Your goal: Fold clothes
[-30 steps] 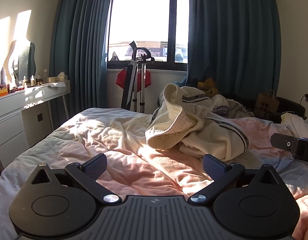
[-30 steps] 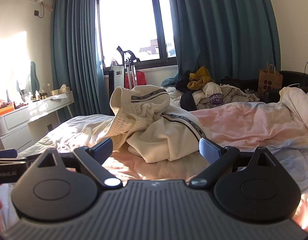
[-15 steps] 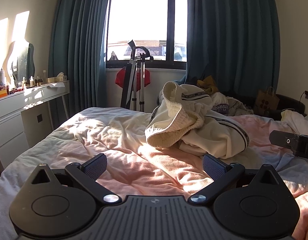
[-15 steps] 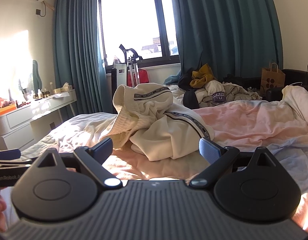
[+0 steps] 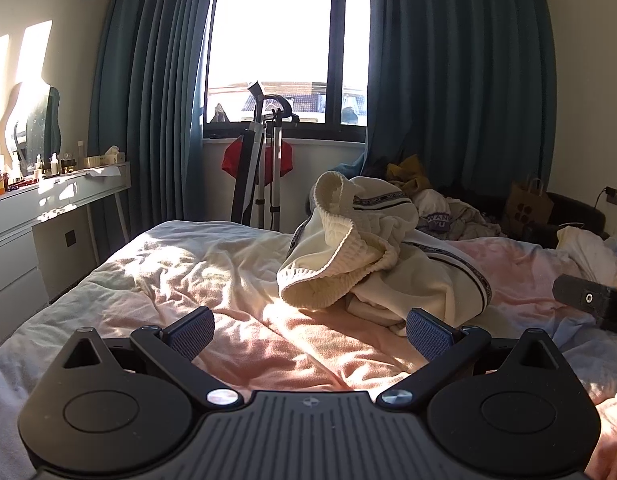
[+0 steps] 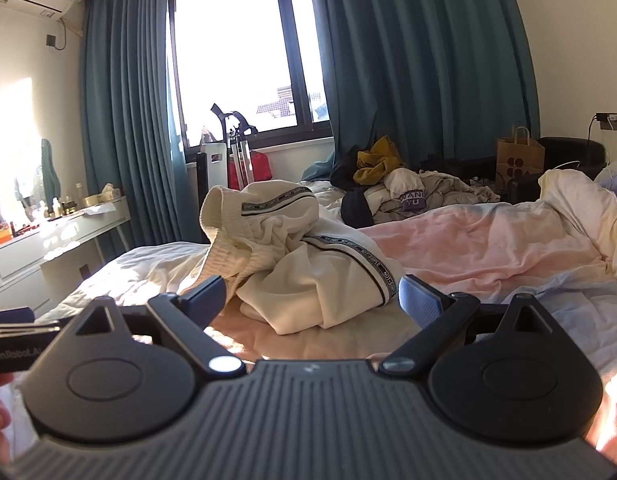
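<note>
We are in a sunlit bedroom, looking across a bed (image 5: pixel 180 280) covered by a rumpled pale pink and white duvet. Beyond it, teal curtains (image 5: pixel 460 92) frame a bright window (image 5: pixel 272 44), and a white desk (image 5: pixel 56 204) crowded with bottles stands along the left wall. A brown paper bag (image 6: pixel 520 156) sits by the far right wall, near a heap of other clothes (image 6: pixel 404 192) at the far end of the bed.

A cream garment (image 5: pixel 380 264) with dark lettered stripes lies crumpled in the middle of the bed, just ahead of both grippers. It is too bunched for us to name a clear long axis; its ribbed hem (image 5: pixel 328 280) gapes open toward the left and toward us, while the bulk spreads to the right.

Our left hand-held gripper (image 5: pixel 308 330) hovers low over the duvet with its fingers spread wide, holding nothing. Our right hand-held gripper (image 6: pixel 312 294) is likewise spread and empty, the garment showing between its blue pads (image 6: pixel 418 294).
</note>
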